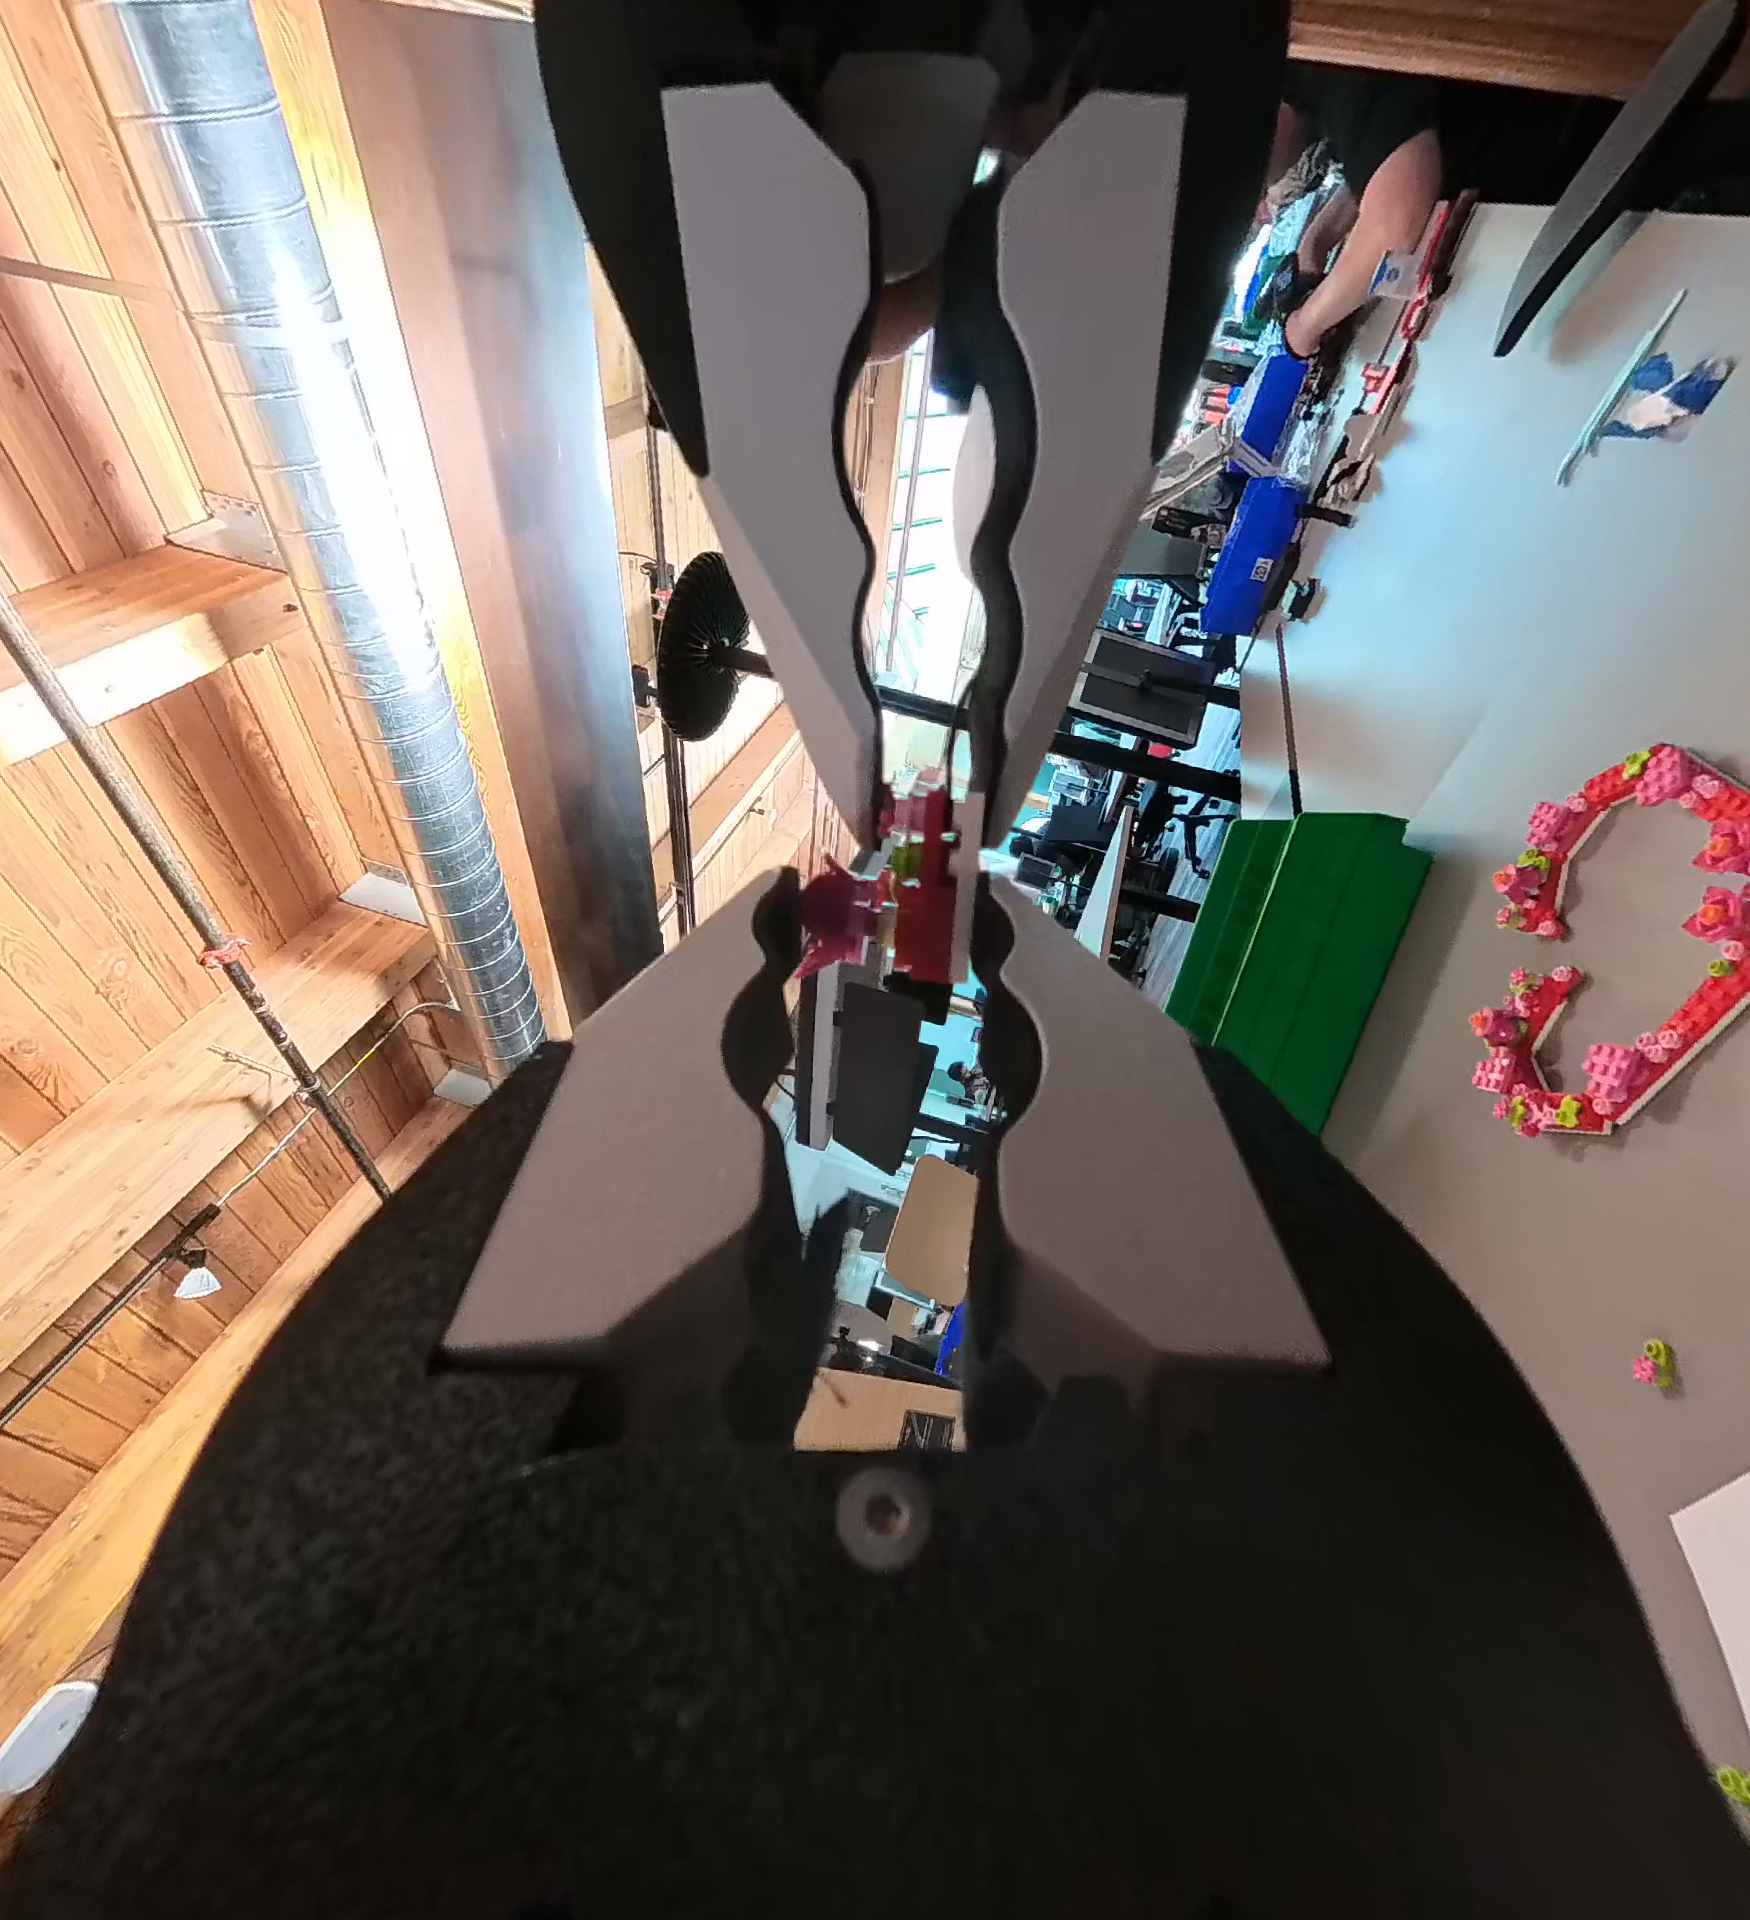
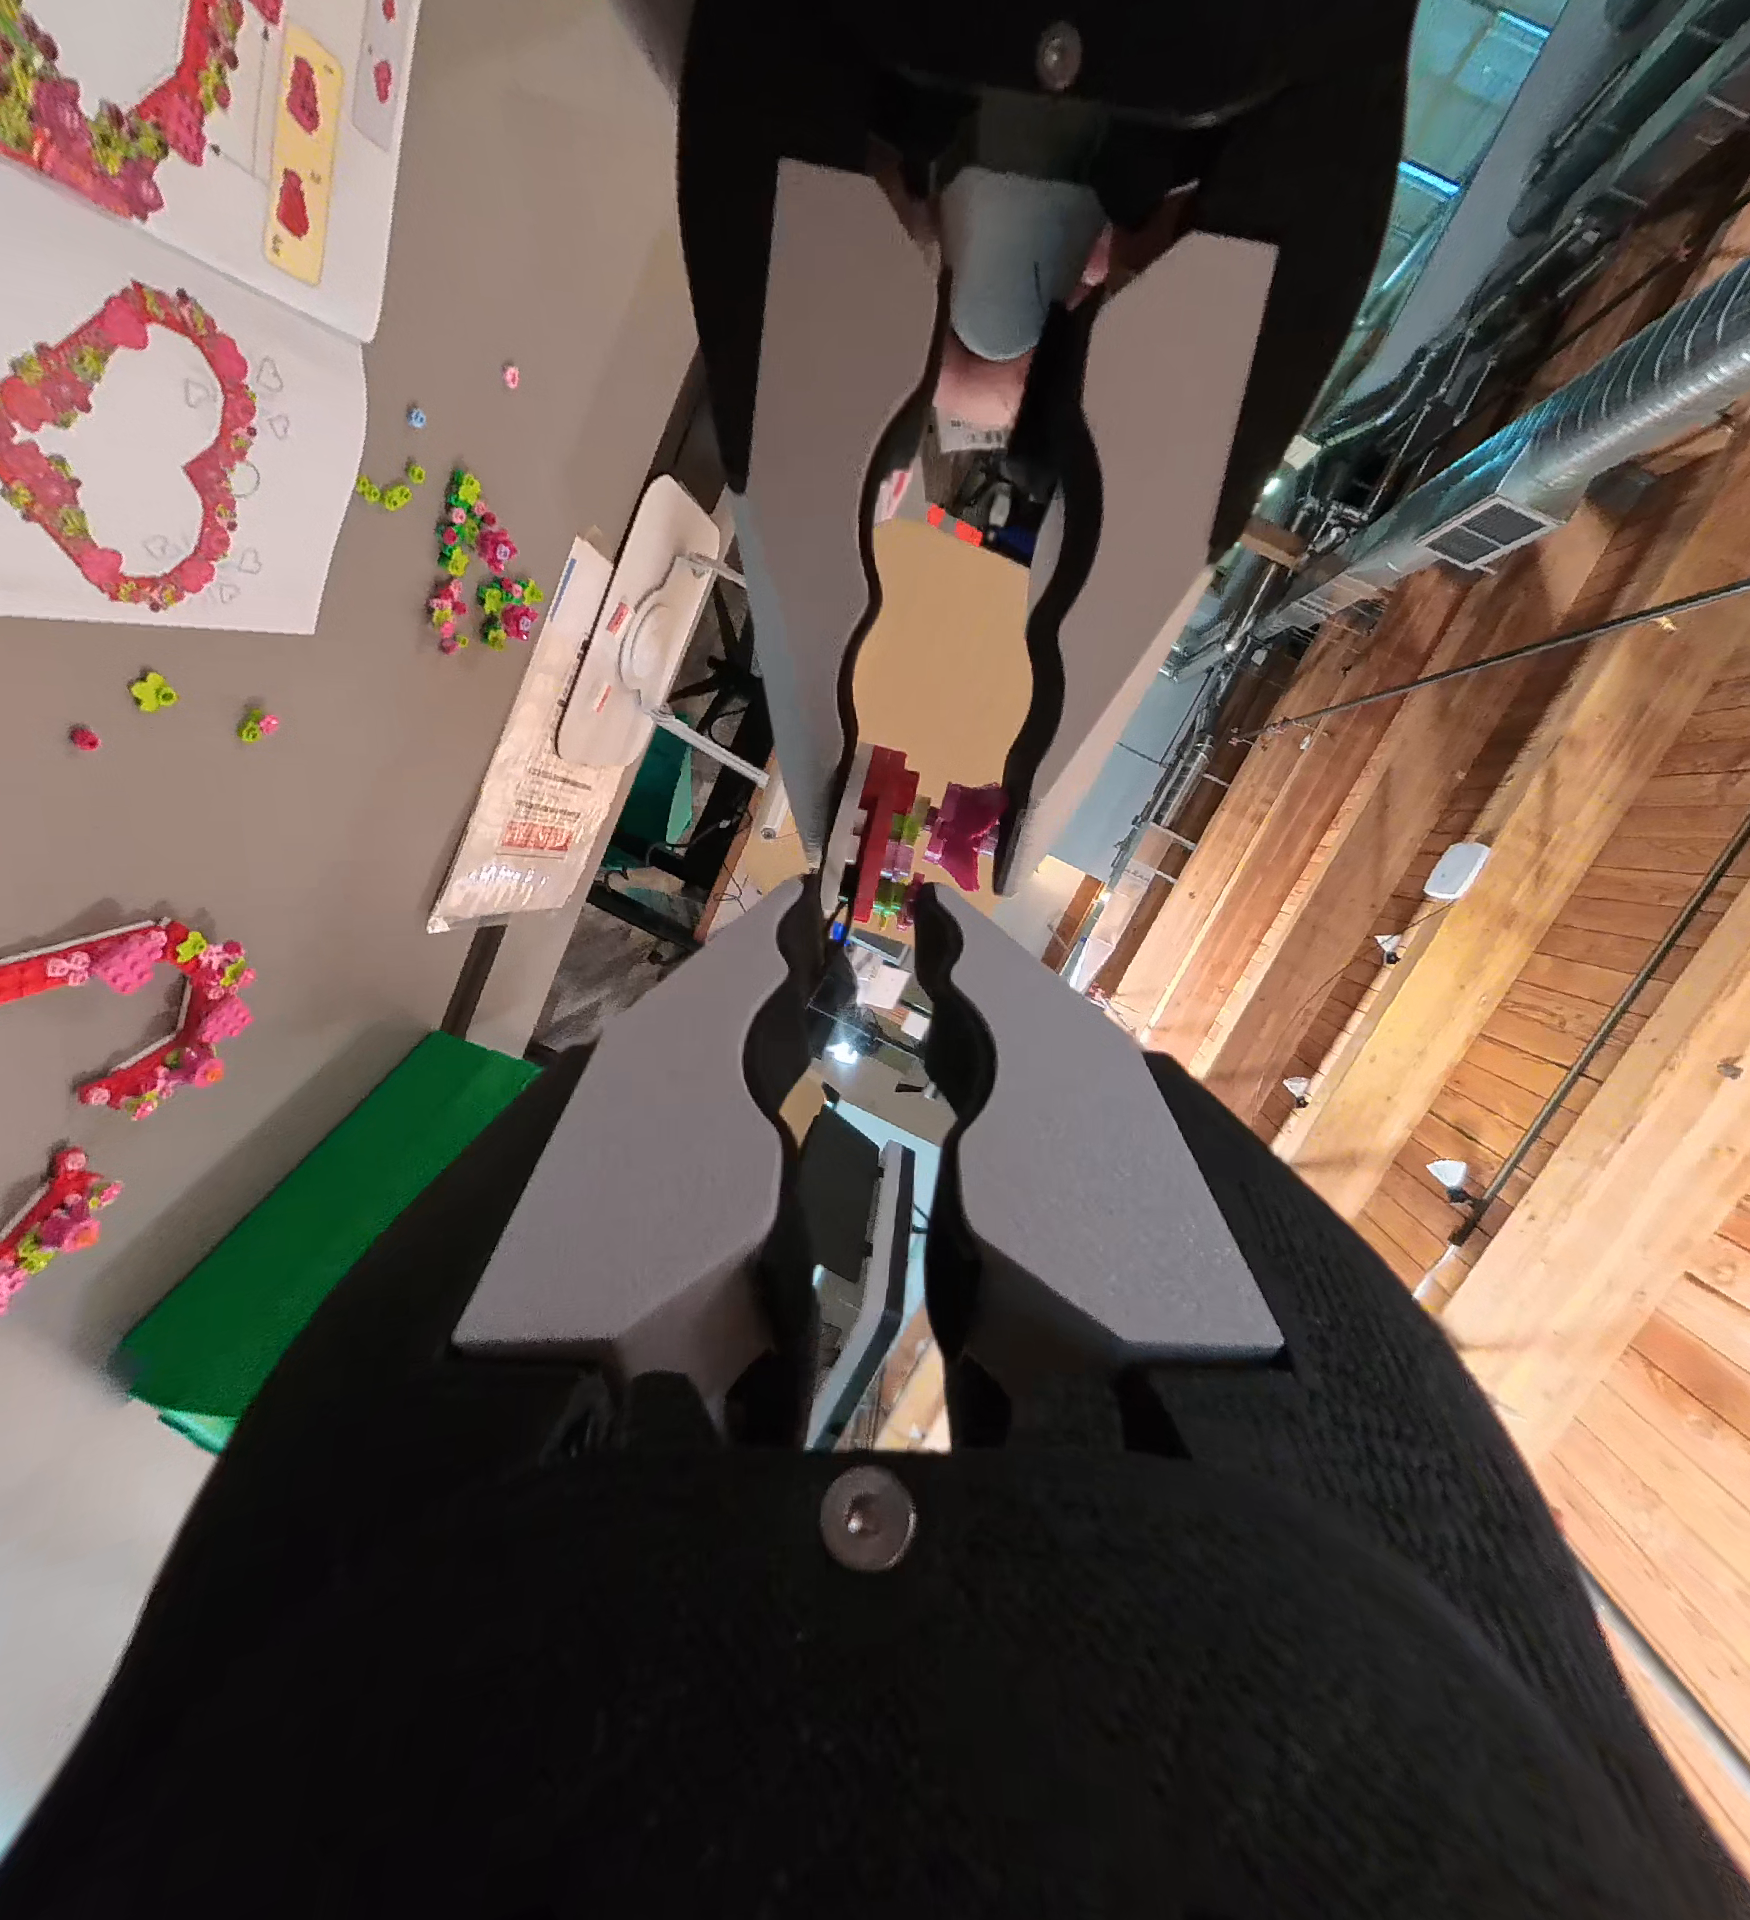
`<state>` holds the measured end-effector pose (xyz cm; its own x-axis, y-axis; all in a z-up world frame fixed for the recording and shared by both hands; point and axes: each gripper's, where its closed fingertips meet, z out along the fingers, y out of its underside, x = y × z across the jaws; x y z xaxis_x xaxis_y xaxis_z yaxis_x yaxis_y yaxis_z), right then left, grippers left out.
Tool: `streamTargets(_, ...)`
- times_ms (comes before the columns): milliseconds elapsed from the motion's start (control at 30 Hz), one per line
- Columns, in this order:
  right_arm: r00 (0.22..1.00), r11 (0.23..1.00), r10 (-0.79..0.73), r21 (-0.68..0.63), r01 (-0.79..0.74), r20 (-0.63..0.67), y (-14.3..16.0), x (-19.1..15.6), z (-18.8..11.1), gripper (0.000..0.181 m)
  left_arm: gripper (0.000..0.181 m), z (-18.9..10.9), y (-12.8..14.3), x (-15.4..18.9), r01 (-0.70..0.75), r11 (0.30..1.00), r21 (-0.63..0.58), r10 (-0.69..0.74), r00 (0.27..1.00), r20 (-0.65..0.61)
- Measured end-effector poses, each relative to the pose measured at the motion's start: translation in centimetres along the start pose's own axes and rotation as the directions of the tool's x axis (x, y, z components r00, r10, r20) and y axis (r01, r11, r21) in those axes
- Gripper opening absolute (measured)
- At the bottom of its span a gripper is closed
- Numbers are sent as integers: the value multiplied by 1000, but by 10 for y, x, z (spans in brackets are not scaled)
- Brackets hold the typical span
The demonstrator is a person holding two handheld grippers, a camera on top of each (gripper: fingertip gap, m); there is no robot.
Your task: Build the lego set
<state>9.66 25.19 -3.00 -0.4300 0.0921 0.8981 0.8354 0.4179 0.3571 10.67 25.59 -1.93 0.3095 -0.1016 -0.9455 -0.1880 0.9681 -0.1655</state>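
- My left gripper (image 1: 881, 899): fingers closed on a small lego sub-assembly (image 1: 907, 894), a dark red stepped piece with a magenta flower and a lime bit on its side; it is held up in the air, off the table, with the room behind it.
- My right gripper (image 2: 855, 894): its tips meet the same lego sub-assembly (image 2: 892, 831) from the opposite end; fingers nearly together and pinching the red piece's lower edge, as far as I can see; the two grippers face each other tip to tip.
- Grey table (image 1: 1536, 675), seen tilted at the side of both views; on it lies the heart-shaped frame (image 1: 1671, 935) of red bricks trimmed with pink flowers and lime leaves, open along one side; well apart from the held piece.
- Green box (image 1: 1297, 956): just beside the heart-shaped frame, on the side toward the table edge.
- Loose pieces (image 2: 481, 566): a cluster of pink, magenta and lime flowers on the table; single strays (image 2: 152, 691) near it.
- Instruction booklet (image 2: 133, 447): open, showing a printed heart; beside the loose pieces.
- Clear plastic bag (image 2: 538, 769): flat at the table edge, beyond the cluster.
- Background: wooden ceiling and metal duct (image 1: 362, 520).
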Motion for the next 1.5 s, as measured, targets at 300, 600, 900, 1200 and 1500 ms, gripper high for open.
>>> streamTargets(300,979,979,199,34,-201,35,15,-27,10,58,29,14,16,16,-42,998,-49,41,999,-17)
streamTargets(600,505,486,817,140,-863,279,44,-43,9,21,29,28,25,19,-259,962,-90,272,945,184)
streamTargets(900,385,303,867,280,-911,316,43,-28,10,29,30,36,27,21,-306,941,-142,335,897,287)
streamTargets(1200,518,477,833,224,-850,194,43,-43,20,34,30,45,32,36,-287,947,-145,315,921,229)
streamTargets(1500,342,351,936,227,-909,-78,176,-94,23,41,30,64,70,80,-226,951,-213,250,964,92)
